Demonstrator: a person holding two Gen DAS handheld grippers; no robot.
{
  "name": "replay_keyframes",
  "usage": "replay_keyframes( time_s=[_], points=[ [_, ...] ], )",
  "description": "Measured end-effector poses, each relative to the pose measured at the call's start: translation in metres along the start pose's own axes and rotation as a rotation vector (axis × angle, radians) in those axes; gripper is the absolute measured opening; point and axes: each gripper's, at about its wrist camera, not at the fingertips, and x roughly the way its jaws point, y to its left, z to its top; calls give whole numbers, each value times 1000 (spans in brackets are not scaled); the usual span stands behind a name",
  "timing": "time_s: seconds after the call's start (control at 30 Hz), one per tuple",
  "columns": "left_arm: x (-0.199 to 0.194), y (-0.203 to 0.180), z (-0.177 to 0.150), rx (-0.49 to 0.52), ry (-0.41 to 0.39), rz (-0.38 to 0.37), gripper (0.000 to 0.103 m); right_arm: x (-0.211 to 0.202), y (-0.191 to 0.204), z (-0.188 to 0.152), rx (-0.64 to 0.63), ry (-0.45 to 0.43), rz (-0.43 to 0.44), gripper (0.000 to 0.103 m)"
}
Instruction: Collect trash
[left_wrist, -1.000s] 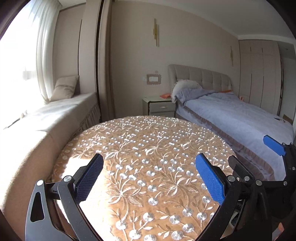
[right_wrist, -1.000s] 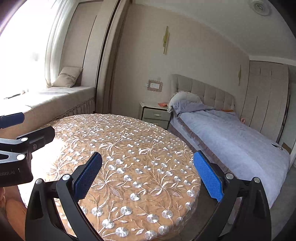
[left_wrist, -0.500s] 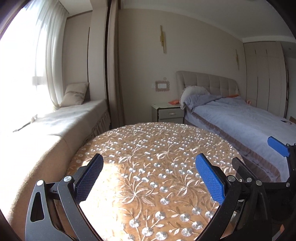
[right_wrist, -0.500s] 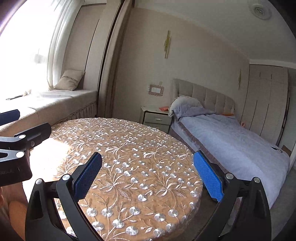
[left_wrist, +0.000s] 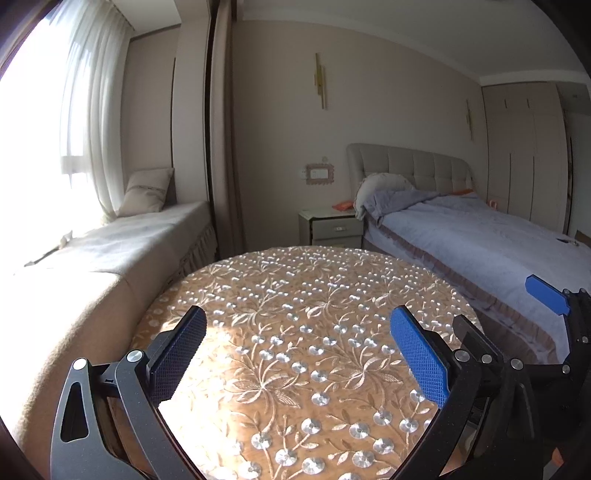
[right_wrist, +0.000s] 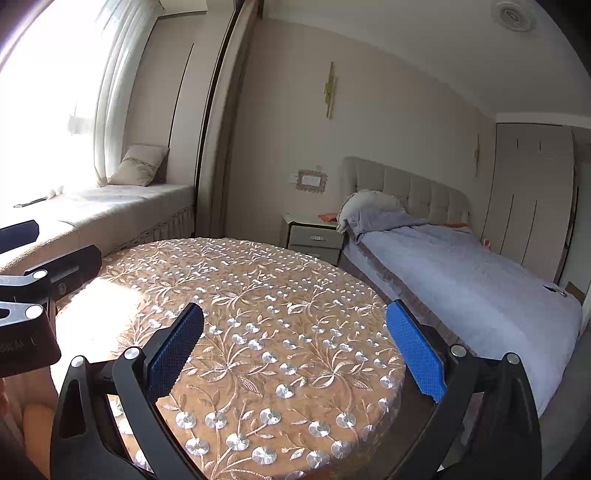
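here both grippers' fingers (left_wrist: 419, 354) (right_wrist: 415, 350) are spread, holding nothing, above the embroidered round table (left_wrist: 314, 306).

The near rim of the round table under its orange embroidered cloth (left_wrist: 295, 350) ran out below my left view's bottom edge, behind my left tongs' black frame. My right tongs (left_wrist: 546, 299) showed there only as one blue pad and dark linkage, cut by the right edge beside that table. Beyond the table, a small orange thing on the pale bedside cabinet (right_wrist: 314, 236) was too small for me to identify. Left of the table, the window (right_wrist: 37, 110) was blown out white, and a thin dark object on the beige window seat (left_wrist: 110, 251) stayed unclear.
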Motion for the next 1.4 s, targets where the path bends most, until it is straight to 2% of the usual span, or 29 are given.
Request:
replay_keyframes(
  time_s=[0.67,1.1,1.4],
  points=[
    [1,-5,-1,6,12,2,98,-2,4,-2,-5,4,13,98],
    [6,-10,-2,3,34,-22,98,-2,3,-2,-8,11,17,98],
    [6,-12,-3,2,21,17,98,0,1,-4,-3,18,21,98]
  ],
)
